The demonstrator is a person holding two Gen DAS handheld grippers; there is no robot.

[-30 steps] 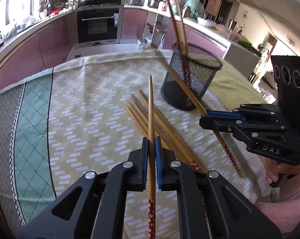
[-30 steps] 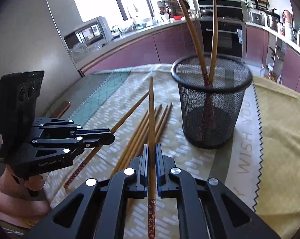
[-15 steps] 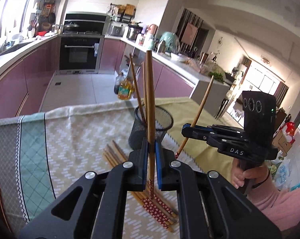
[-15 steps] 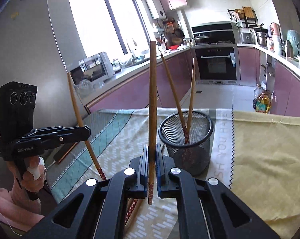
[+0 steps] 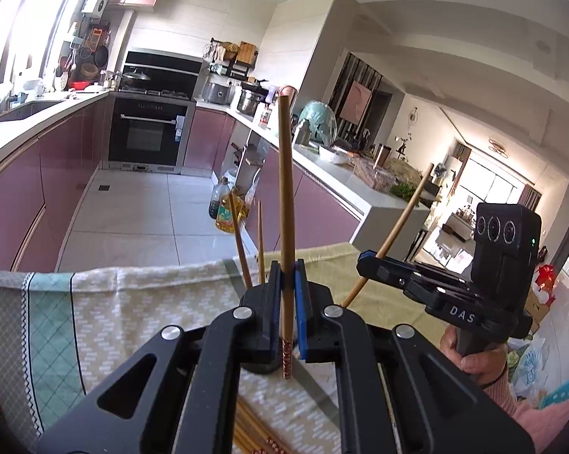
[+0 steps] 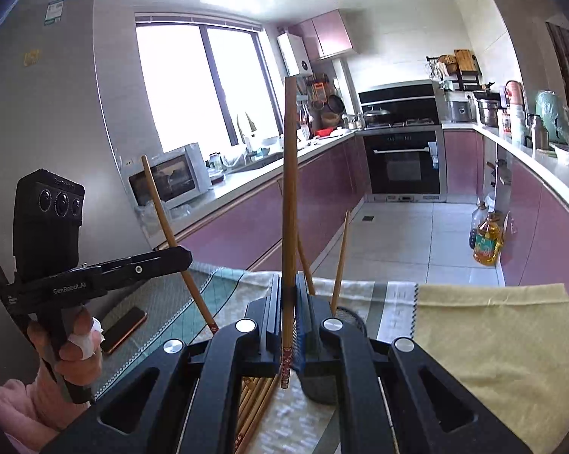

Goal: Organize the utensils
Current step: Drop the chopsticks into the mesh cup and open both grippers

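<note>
Bamboo chopstick [image 5: 285,204] sits pinched in my left gripper [image 5: 287,302], jaws closed tight on it near its red-patterned end, shaft standing nearly upright w/ the plain end up top. Same deal on the other side: my right gripper [image 6: 289,314] is clamped on a second chopstick [image 6: 289,196], also near its patterned tip, also close to vertical. From the left wrist view the right gripper [image 5: 375,265] shows at right w/ its stick [image 5: 397,223] leaning; from the right wrist view the left gripper [image 6: 178,257] shows at left, its stick [image 6: 163,215] tilted too. Black mesh holder [image 6: 350,314] stands on the table just beyond my right jaws, mostly hidden behind them, w/ two chopsticks [image 6: 341,257] already poking out of it. Loose chopsticks [image 6: 256,397] lie flat on the patterned tablecloth [image 5: 152,302] near me, left of the holder. Phone [image 6: 123,329] lies on the table at far left. Pink-sleeved hand [image 6: 76,352] grips the left handle.
</note>
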